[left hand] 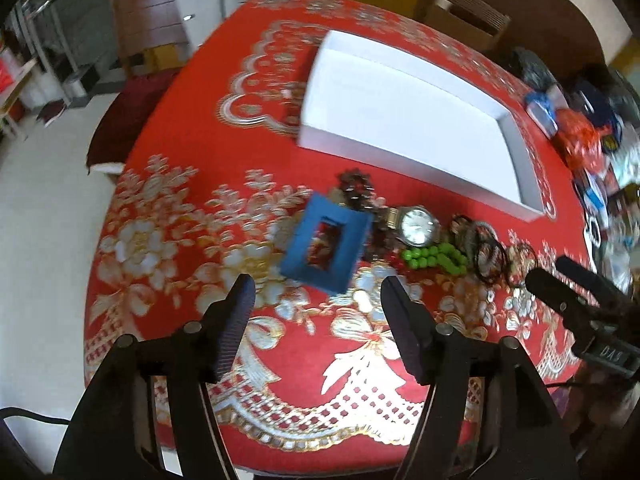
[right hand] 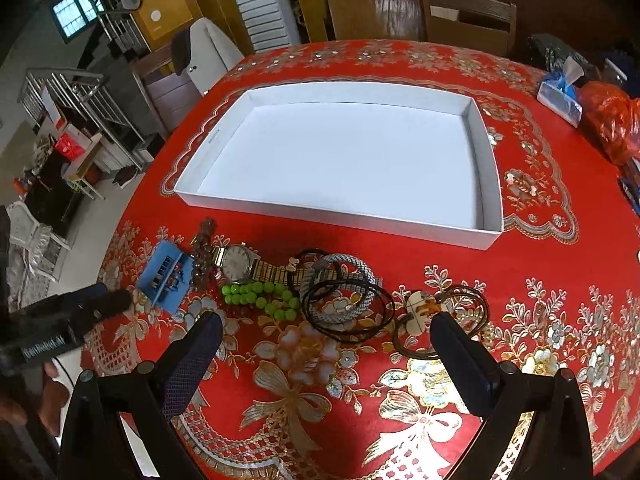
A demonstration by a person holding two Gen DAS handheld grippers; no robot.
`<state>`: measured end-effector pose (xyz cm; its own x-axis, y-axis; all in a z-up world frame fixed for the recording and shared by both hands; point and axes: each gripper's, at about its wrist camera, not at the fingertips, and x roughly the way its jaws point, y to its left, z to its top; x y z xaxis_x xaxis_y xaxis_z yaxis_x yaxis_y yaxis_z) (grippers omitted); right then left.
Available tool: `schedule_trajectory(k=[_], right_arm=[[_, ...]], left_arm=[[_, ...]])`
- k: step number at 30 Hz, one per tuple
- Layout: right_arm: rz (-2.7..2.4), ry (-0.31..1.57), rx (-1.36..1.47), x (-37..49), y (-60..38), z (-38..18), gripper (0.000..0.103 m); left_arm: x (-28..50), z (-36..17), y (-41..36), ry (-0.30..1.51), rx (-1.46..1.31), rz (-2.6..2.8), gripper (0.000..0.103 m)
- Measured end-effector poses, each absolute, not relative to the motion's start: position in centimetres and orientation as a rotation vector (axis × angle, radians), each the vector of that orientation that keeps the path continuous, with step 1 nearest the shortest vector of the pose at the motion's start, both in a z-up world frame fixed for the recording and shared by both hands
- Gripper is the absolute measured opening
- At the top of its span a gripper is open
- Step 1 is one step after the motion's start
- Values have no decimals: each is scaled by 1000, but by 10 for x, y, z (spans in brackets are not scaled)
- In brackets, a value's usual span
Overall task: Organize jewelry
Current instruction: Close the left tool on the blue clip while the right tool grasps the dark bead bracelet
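Observation:
A row of jewelry lies on the red tablecloth in front of an empty white tray (right hand: pixel 486 168) (left hand: pixel 520 160): a small blue box (left hand: pixel 326 246) (right hand: pixel 164 280), dark beads (left hand: pixel 356 186) (right hand: pixel 202 254), a wristwatch (left hand: pixel 418 226) (right hand: pixel 236 264), green beads (left hand: pixel 434 258) (right hand: pixel 260 300), a grey woven bangle (right hand: pixel 346 290), dark cord loops (left hand: pixel 490 254) and a pale pendant (right hand: pixel 420 306). My left gripper (left hand: pixel 318 296) is open just short of the blue box. My right gripper (right hand: pixel 326 338) is open just short of the bangle and cords.
Clutter of bags and packets (right hand: pixel 608 120) sits at the table's right edge. Wooden chairs (right hand: pixel 440 12) stand behind the table. The table edge drops to the floor on the left (left hand: pixel 52 240). Each gripper shows in the other's view (left hand: pixel 576 300) (right hand: pixel 72 316).

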<state>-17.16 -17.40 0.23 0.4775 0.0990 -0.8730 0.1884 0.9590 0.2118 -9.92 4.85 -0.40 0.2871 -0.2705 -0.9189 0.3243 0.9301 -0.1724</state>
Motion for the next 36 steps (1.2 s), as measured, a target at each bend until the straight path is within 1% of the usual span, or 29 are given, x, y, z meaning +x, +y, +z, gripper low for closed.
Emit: schedule_trajectory(k=[2, 11, 15, 17, 19, 20, 21, 22, 23, 25, 27, 36], right_arm=[[-44, 1078, 299, -171, -173, 2, 103], [7, 1081, 248, -163, -175, 1, 103], [44, 1093, 296, -161, -183, -3, 98], [64, 1103, 300, -159, -180, -6, 94], [86, 1116, 294, -154, -175, -8, 85], [98, 1122, 285, -150, -172, -8, 84], [108, 1121, 276, -147, -168, -8, 82], [117, 1118, 269, -144, -166, -7, 79], [136, 1114, 265, -139, -162, -6, 76], [169, 1112, 272, -132, -156, -6, 60], [215, 1110, 284, -118, -147, -7, 53], [321, 1161, 260, -56, -96, -29, 53]], left_arm=[[-97, -9, 39, 1222, 98, -402, 69], [-73, -33, 25, 1250, 184, -362, 69], [-66, -41, 24, 1265, 181, -354, 69], [-64, -45, 25, 1269, 185, -351, 69], [-63, -46, 25, 1268, 182, -354, 69], [-63, -47, 25, 1264, 182, -355, 69], [-63, -47, 25, 1260, 181, -359, 67], [-63, -47, 25, 1256, 174, -365, 63], [-63, -47, 25, 1257, 163, -376, 50], [-61, -47, 27, 1243, 174, -347, 50], [-62, -44, 32, 1225, 175, -328, 50], [-66, -31, 62, 1199, 127, -253, 49]])
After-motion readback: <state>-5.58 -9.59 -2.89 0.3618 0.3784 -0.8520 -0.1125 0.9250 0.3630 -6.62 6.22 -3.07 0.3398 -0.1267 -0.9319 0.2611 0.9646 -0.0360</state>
